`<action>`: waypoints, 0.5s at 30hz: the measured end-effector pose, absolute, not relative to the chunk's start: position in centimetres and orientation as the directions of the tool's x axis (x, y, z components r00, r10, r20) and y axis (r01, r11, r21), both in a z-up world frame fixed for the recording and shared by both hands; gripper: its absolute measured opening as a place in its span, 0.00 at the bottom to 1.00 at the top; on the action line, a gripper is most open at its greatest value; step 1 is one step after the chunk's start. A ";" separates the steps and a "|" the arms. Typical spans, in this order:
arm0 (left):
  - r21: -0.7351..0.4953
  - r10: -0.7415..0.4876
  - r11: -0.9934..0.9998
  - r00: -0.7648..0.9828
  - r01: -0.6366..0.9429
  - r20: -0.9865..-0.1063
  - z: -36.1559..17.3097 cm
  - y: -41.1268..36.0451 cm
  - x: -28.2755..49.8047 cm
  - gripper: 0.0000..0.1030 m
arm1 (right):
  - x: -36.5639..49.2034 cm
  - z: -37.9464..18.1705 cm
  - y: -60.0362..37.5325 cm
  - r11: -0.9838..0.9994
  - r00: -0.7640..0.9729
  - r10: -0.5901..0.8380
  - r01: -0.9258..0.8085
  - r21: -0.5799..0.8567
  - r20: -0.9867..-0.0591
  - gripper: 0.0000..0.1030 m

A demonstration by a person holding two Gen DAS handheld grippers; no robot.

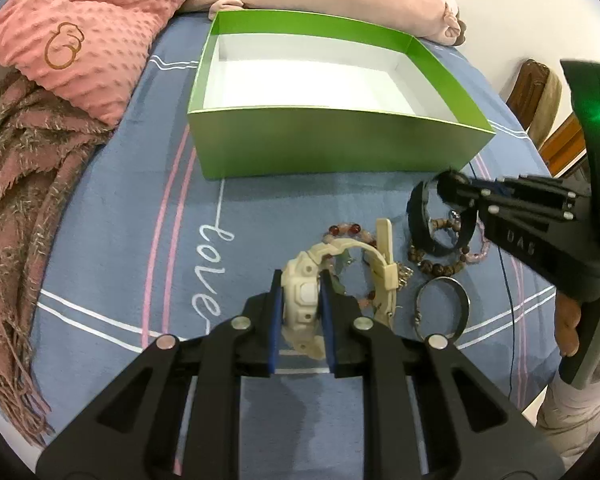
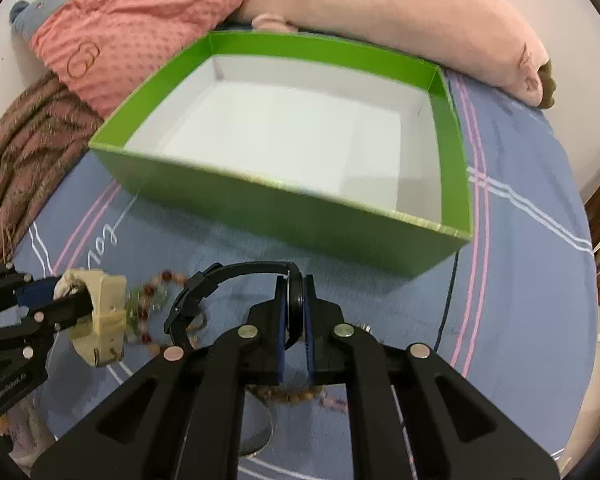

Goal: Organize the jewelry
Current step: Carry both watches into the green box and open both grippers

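Between the left gripper's (image 1: pixel 302 283) fingers (image 1: pixel 277 312) sits the cream watch (image 1: pixel 304 300), clamped.

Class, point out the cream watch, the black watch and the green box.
cream watch (image 1: pixel 306 294), left wrist view, on its case.
black watch (image 2: pixel 294 300), right wrist view, on its case.
green box (image 1: pixel 332 144), left wrist view, on its near wall.
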State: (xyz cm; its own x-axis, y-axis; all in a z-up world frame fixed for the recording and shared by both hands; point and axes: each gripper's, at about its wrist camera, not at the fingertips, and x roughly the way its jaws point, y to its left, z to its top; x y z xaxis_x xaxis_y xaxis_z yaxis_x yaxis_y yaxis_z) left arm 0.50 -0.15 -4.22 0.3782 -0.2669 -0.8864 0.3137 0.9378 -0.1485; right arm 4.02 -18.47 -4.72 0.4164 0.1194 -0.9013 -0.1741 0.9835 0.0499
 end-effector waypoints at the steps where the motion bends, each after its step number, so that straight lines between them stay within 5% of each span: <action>1: -0.147 -0.269 0.937 0.386 0.317 -0.882 -3.8 -0.1 0.5 0.16 | 3.5 -4.2 -18.7 0.982 0.423 0.132 -0.178 0.061 -0.897 0.07; 10: -0.125 -0.298 0.941 0.594 0.315 -0.748 4.3 0.1 3.5 0.16 | 3.7 5.2 -21.9 0.991 0.632 0.131 -0.105 0.083 -0.763 0.07; 15: -0.088 -0.238 0.960 0.611 0.267 -0.755 5.3 -1.6 9.5 0.16 | 7.9 6.0 -23.7 0.992 0.633 0.117 -0.039 0.120 -0.765 0.07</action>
